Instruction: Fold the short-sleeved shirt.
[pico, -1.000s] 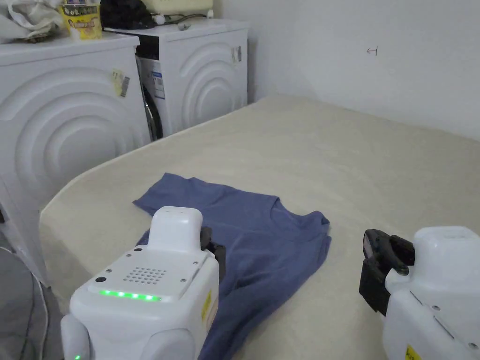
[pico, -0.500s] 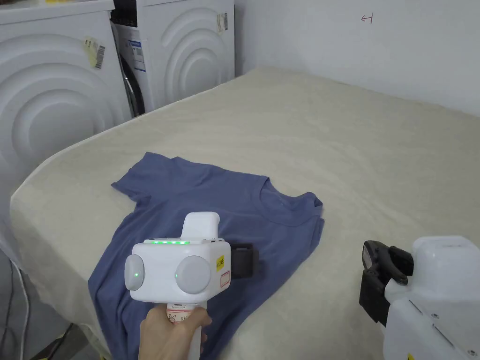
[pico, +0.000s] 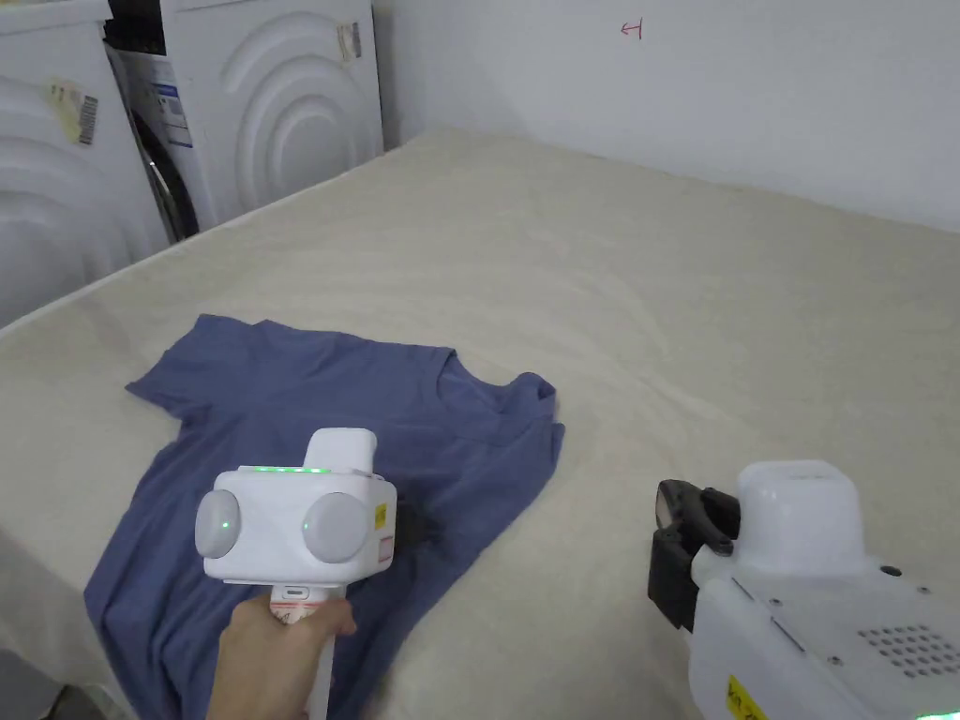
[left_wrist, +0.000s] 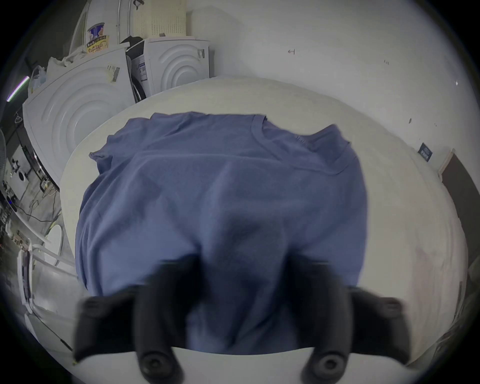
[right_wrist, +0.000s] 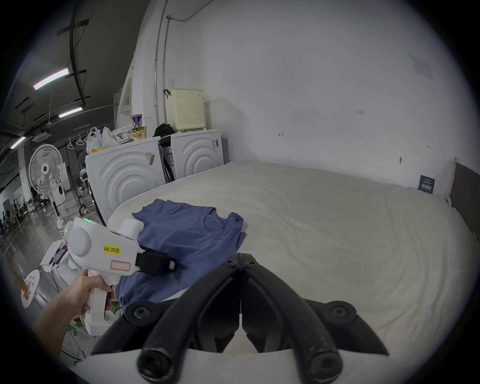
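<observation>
The blue short-sleeved shirt lies spread on the cream bed, near the bed's left corner, with its collar toward the wall and its lower part hanging over the near edge. One sleeve is spread flat on the far left side; the other side of the shirt, next to the collar, looks bunched.

The left gripper is over the lower middle of the shirt. In the left gripper view its 2 jaws stand apart, open, and blue cloth shows between them. The jaws are blurred, so I cannot tell if they touch the cloth. A hand holds the handle of this gripper from below.

The right gripper is over bare bed, to the right of the shirt and apart from it. In the right gripper view its 2 jaws meet at the tips, closed, with nothing between them.

2 white washing machines stand beyond the left side of the bed.
</observation>
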